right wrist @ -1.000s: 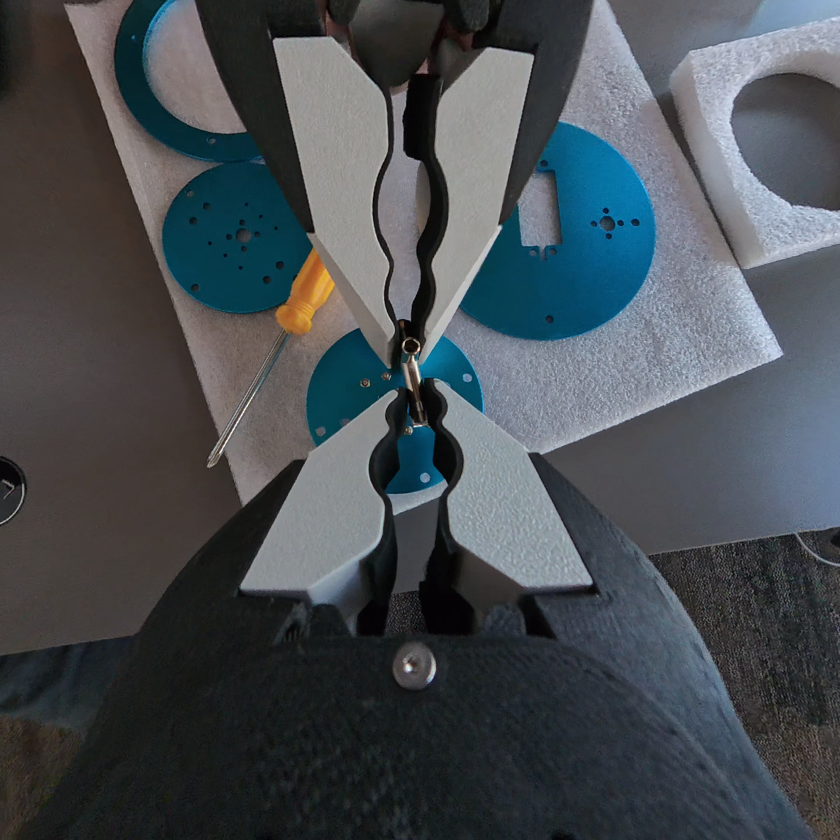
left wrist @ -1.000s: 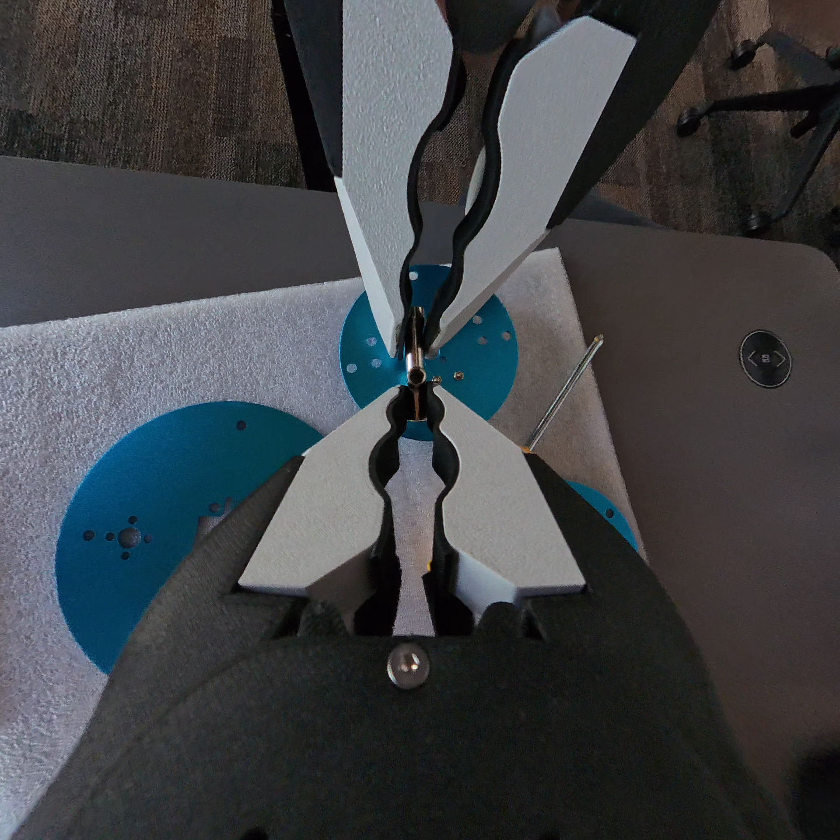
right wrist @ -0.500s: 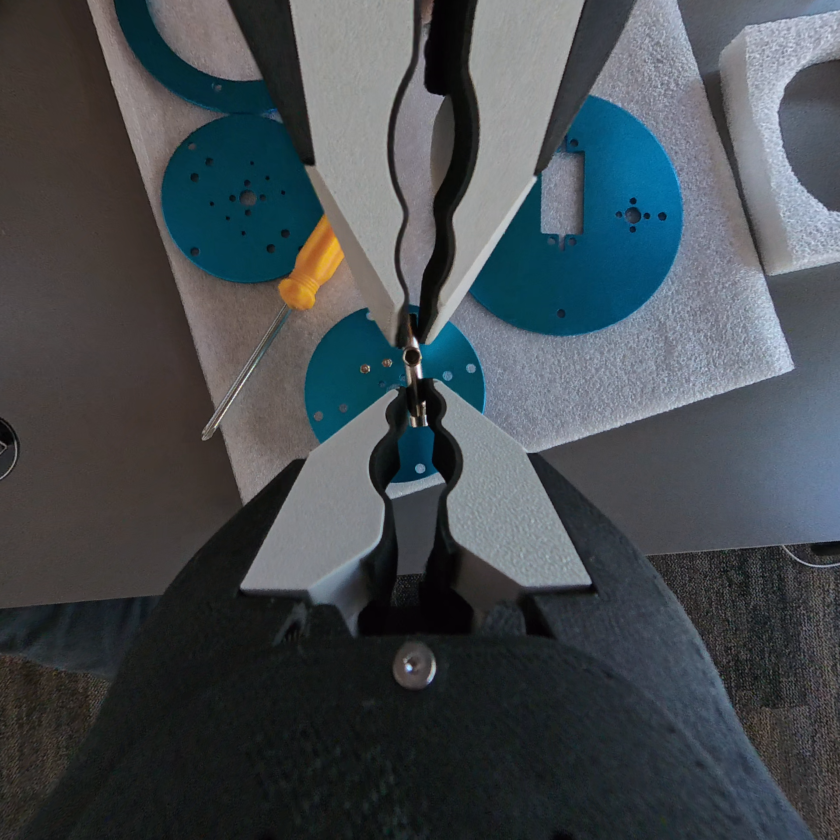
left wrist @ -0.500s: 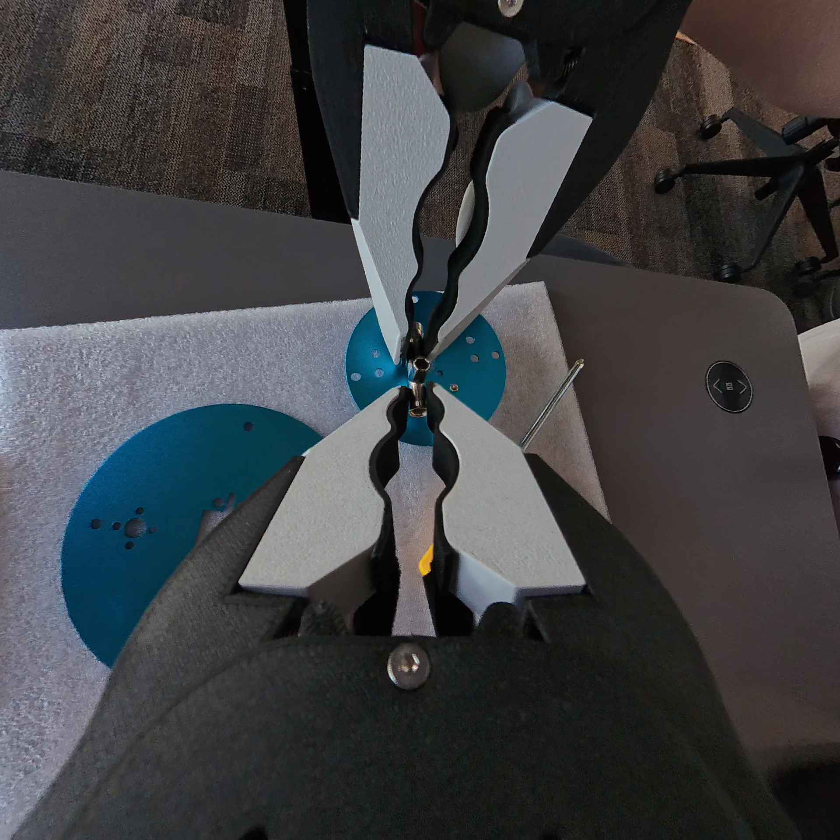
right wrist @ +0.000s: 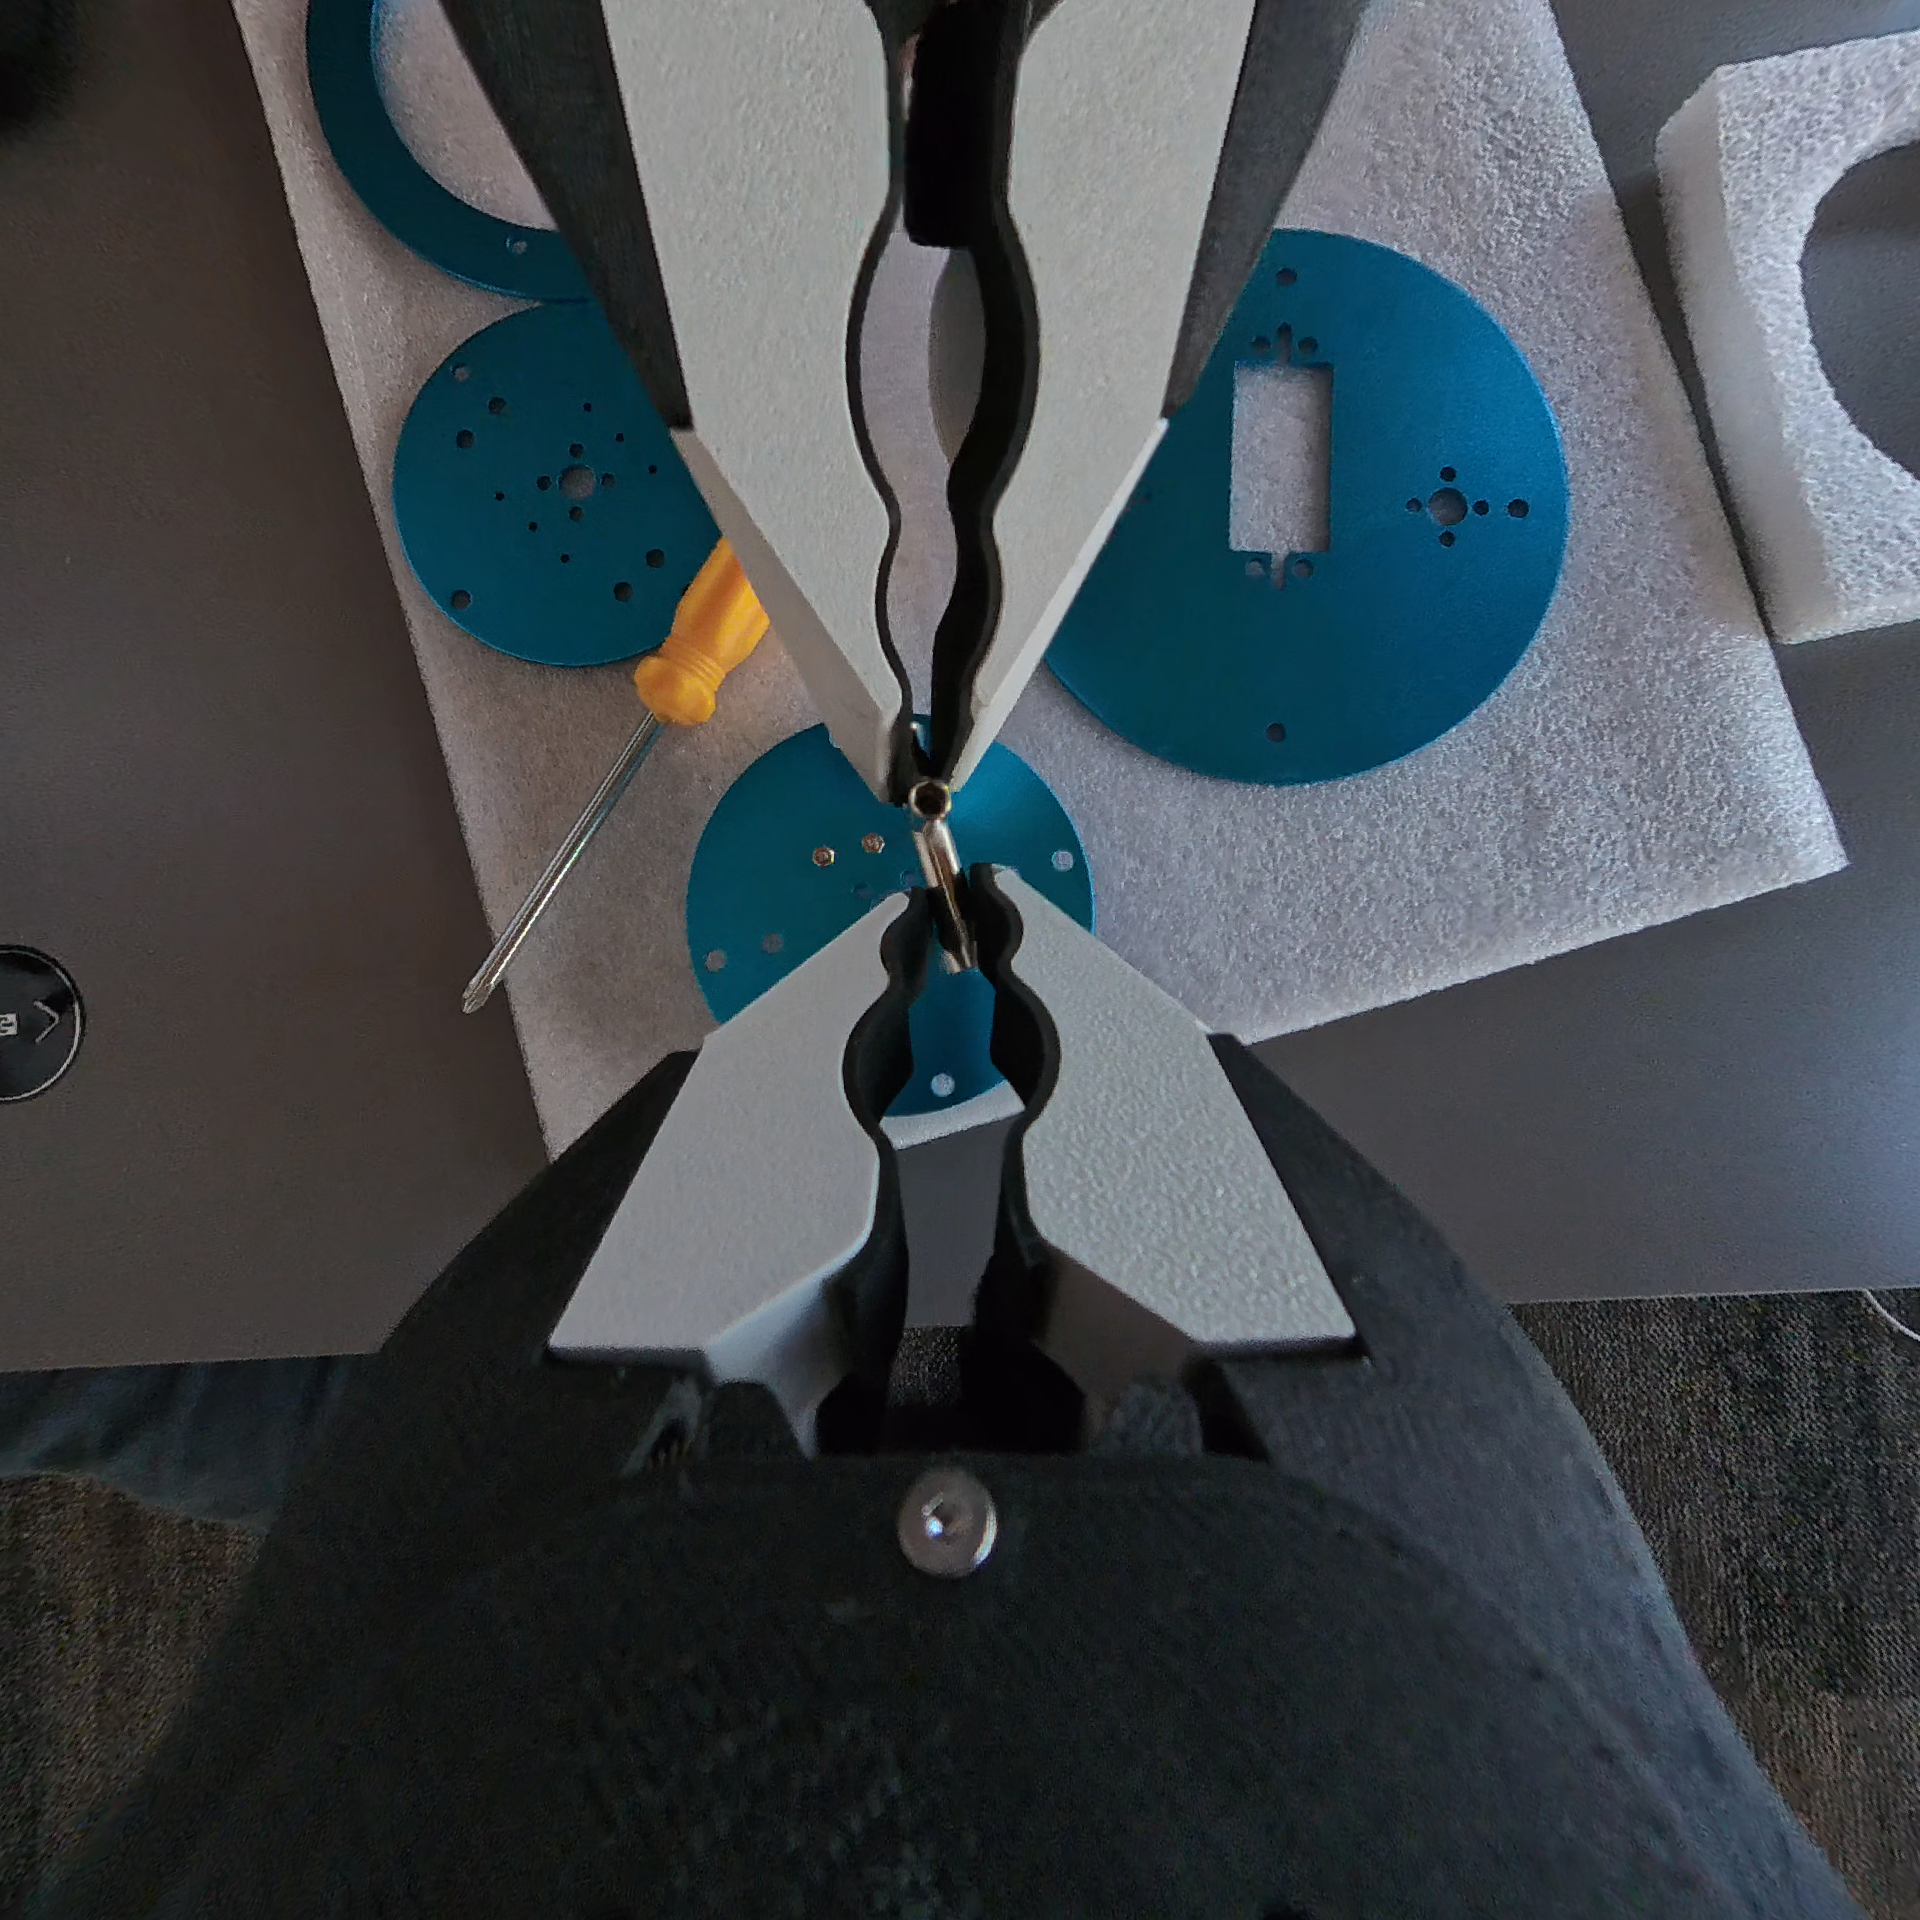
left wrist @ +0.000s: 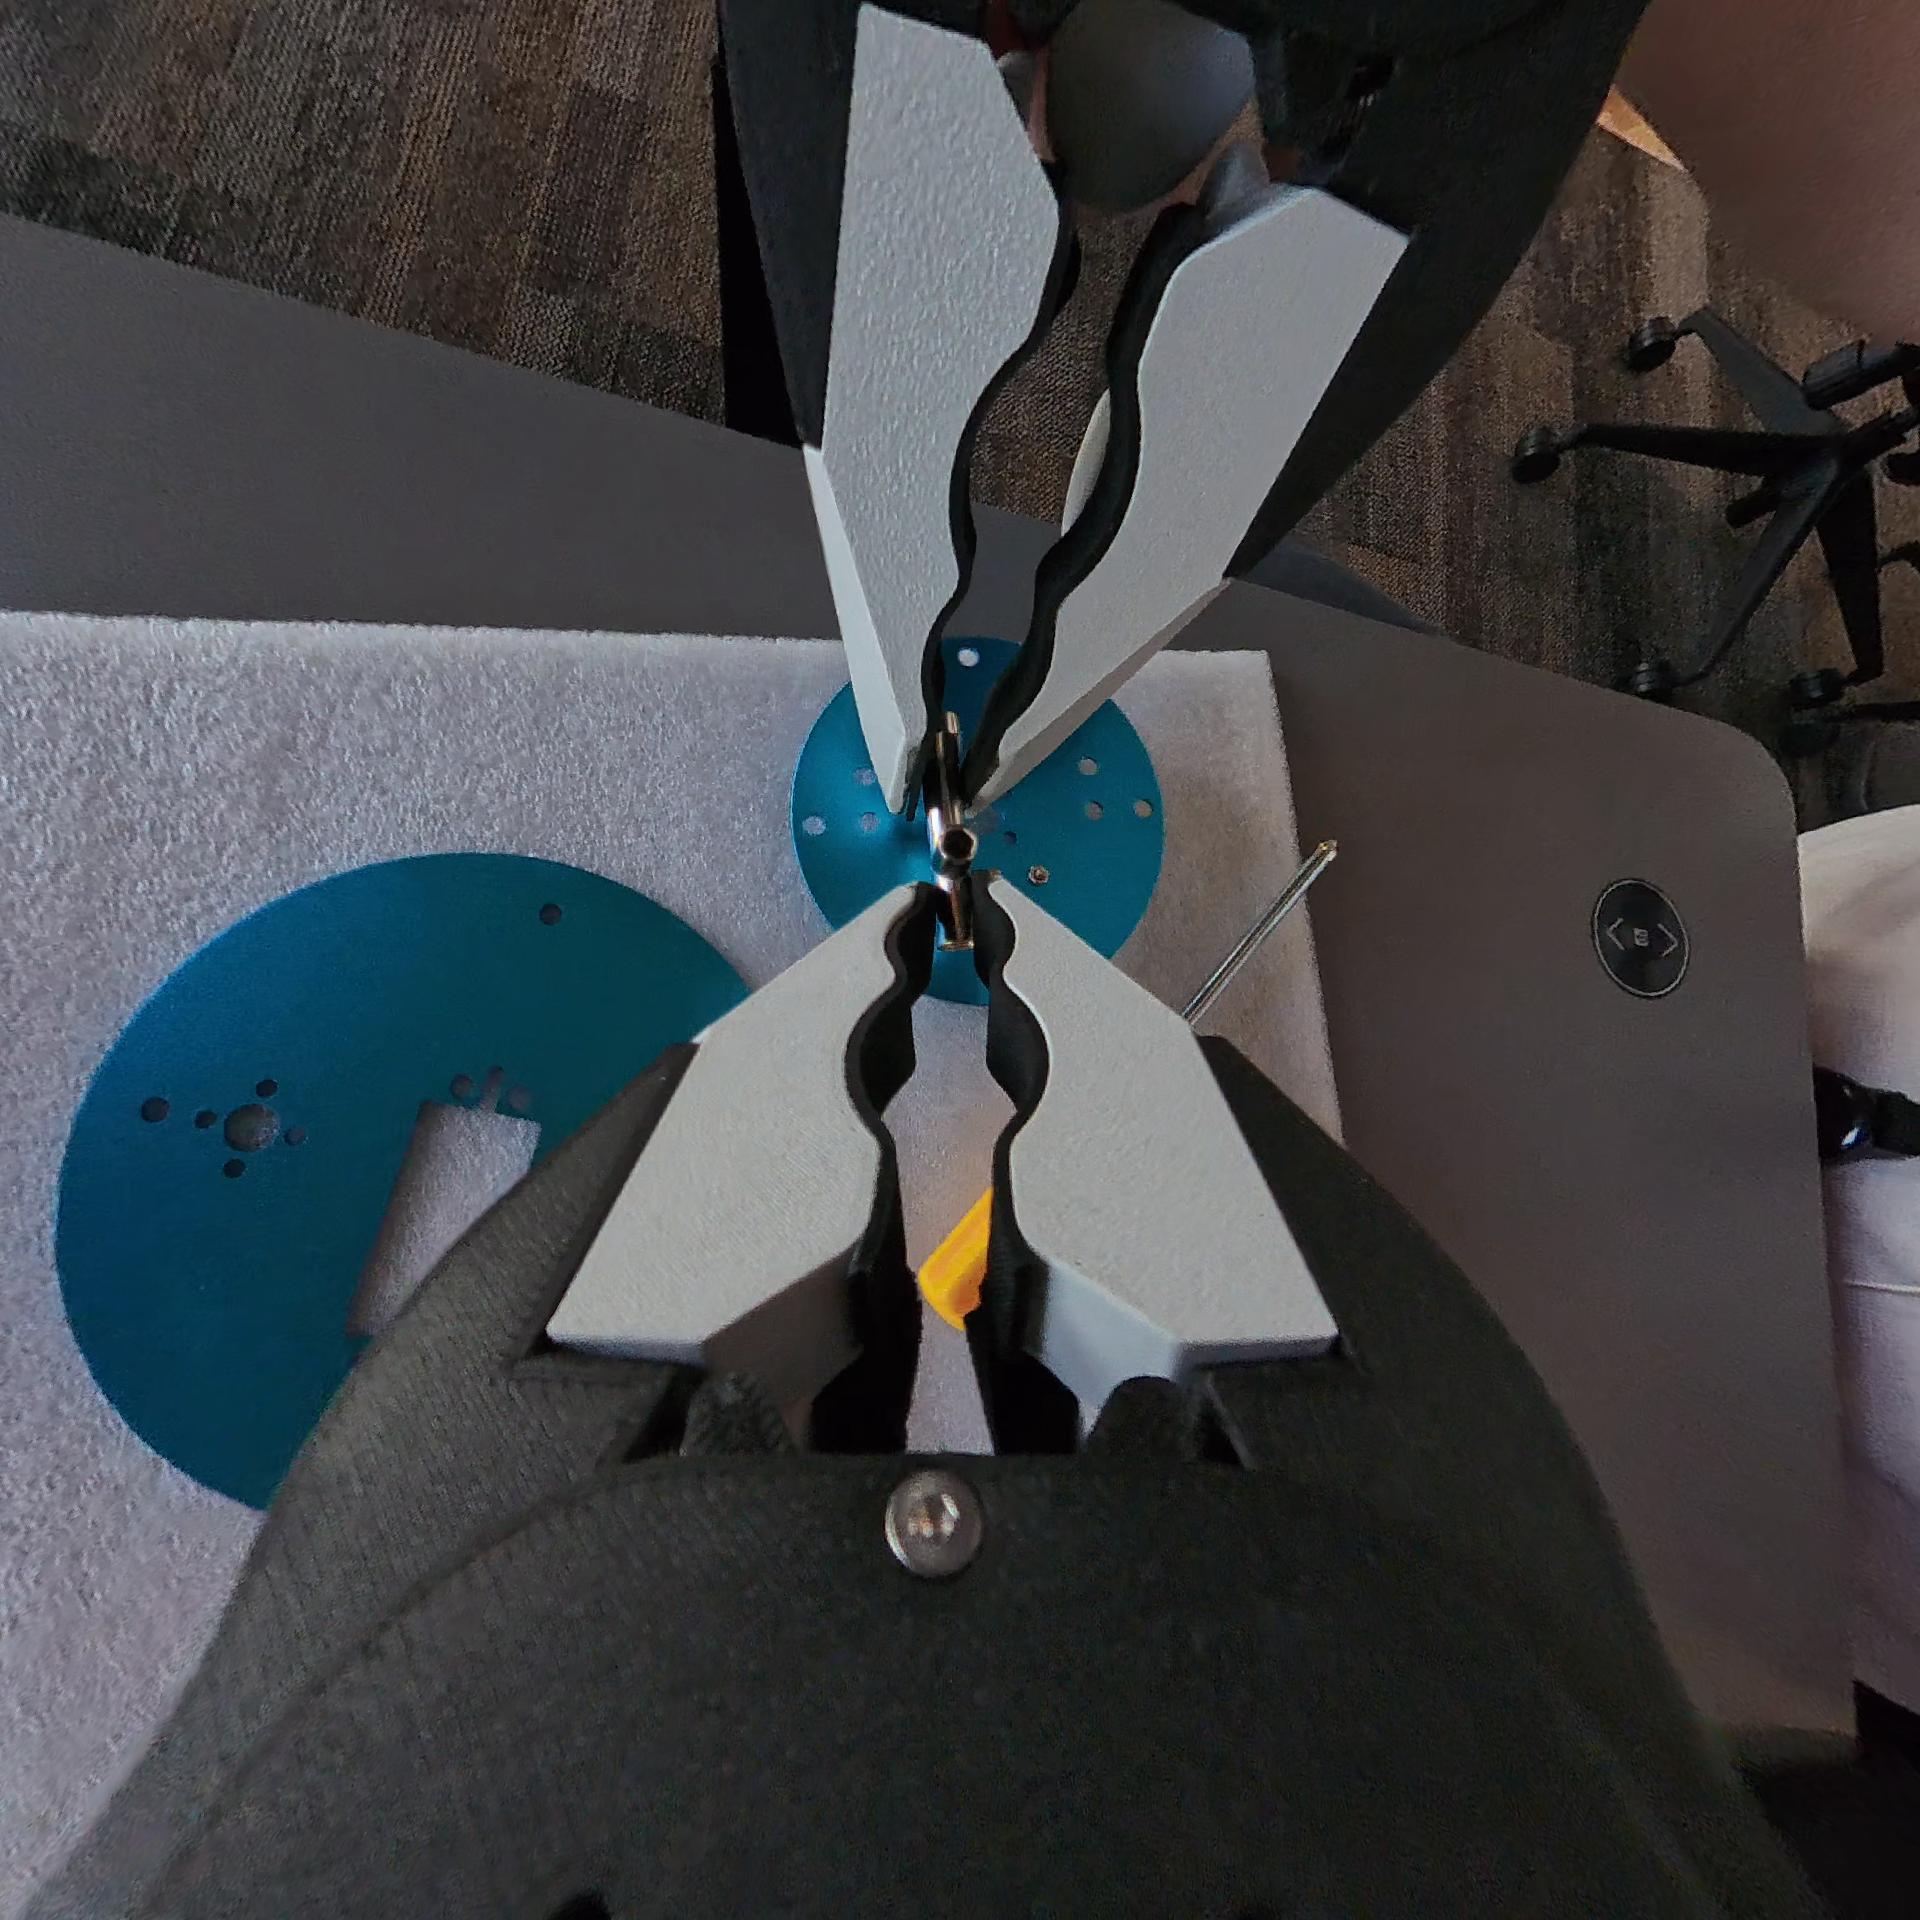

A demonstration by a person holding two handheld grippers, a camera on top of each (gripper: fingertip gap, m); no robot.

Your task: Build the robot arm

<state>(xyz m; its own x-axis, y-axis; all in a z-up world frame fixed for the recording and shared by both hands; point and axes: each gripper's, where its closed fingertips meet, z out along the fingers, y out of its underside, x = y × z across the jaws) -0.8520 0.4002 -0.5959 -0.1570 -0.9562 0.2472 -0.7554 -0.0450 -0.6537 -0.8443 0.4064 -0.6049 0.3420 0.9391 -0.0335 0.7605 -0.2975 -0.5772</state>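
My left gripper (left wrist: 953, 891) is shut on a small metal post (left wrist: 953, 920). My right gripper (right wrist: 948, 885) is shut on a silver standoff (right wrist: 940, 868), held slightly tilted. The two grippers meet tip to tip in the air, and the two metal pieces are end to end, touching or nearly so. The right gripper (left wrist: 943, 800) comes down from the top of the left wrist view. The left gripper (right wrist: 925, 784) comes down from the top of the right wrist view. Below them a small blue holed disc (right wrist: 790, 914) with two tiny nuts (right wrist: 847, 850) lies on a white foam sheet (right wrist: 1455, 883).
A large blue disc with a rectangular cut-out (right wrist: 1403, 623), another holed blue disc (right wrist: 520, 561), a blue ring (right wrist: 405, 187) and a yellow-handled screwdriver (right wrist: 707, 644) lie on the foam. A foam block with a round hole (right wrist: 1745, 416) stands right. The grey table has a round black button (left wrist: 1640, 938). A chair base (left wrist: 1766, 436) stands on the carpet. Both grippers' tips are close together, under 4 cm apart.
Both grippers have stayed shut and tip to tip. They have lifted and shifted a little over the foam, and the left gripper now looms larger in the right wrist view.
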